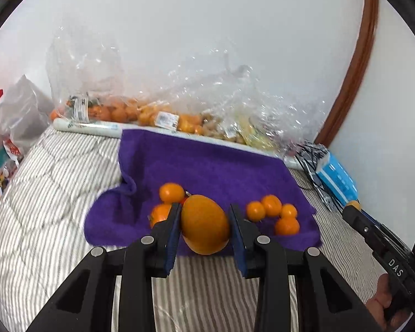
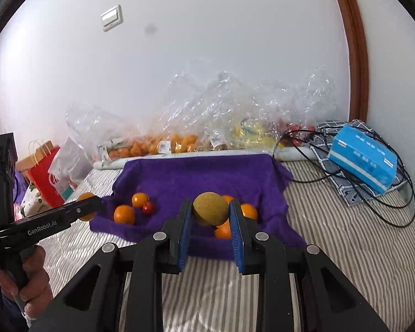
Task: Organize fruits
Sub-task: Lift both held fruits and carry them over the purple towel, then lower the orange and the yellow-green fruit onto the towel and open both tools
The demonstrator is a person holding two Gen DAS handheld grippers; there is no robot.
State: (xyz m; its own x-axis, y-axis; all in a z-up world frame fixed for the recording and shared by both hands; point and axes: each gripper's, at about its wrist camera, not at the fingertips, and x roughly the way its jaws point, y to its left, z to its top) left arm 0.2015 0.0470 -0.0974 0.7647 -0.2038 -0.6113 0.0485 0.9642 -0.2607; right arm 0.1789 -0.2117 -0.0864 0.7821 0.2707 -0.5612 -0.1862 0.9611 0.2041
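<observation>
On the striped bed (image 1: 55, 193), a purple towel (image 1: 207, 166) is spread out with loose fruit on it. Near its front edge the left claw (image 1: 204, 221) is pinching a large orange (image 1: 204, 224) between its blue pads, held just above the towel. Behind the left pad lie two small oranges (image 1: 171, 192) with something small and red tucked between them, and to the right sits a cluster of four small oranges (image 1: 274, 213), touching one another. Seen from the right wrist, the right claw (image 2: 210, 213) is clamped on a yellowish-brown round fruit (image 2: 210, 208), raised over that same right-hand cluster. Farther left on the towel, an orange (image 2: 124, 214), a smaller orange (image 2: 139, 199) and a small red tomato (image 2: 147, 207) lie close together. Along the far wall, clear plastic bags (image 2: 179, 127) hold more oranges and yellow fruit. At far right, a blue box (image 2: 362, 159) rests on a checked cloth among black cables (image 2: 373, 204).
</observation>
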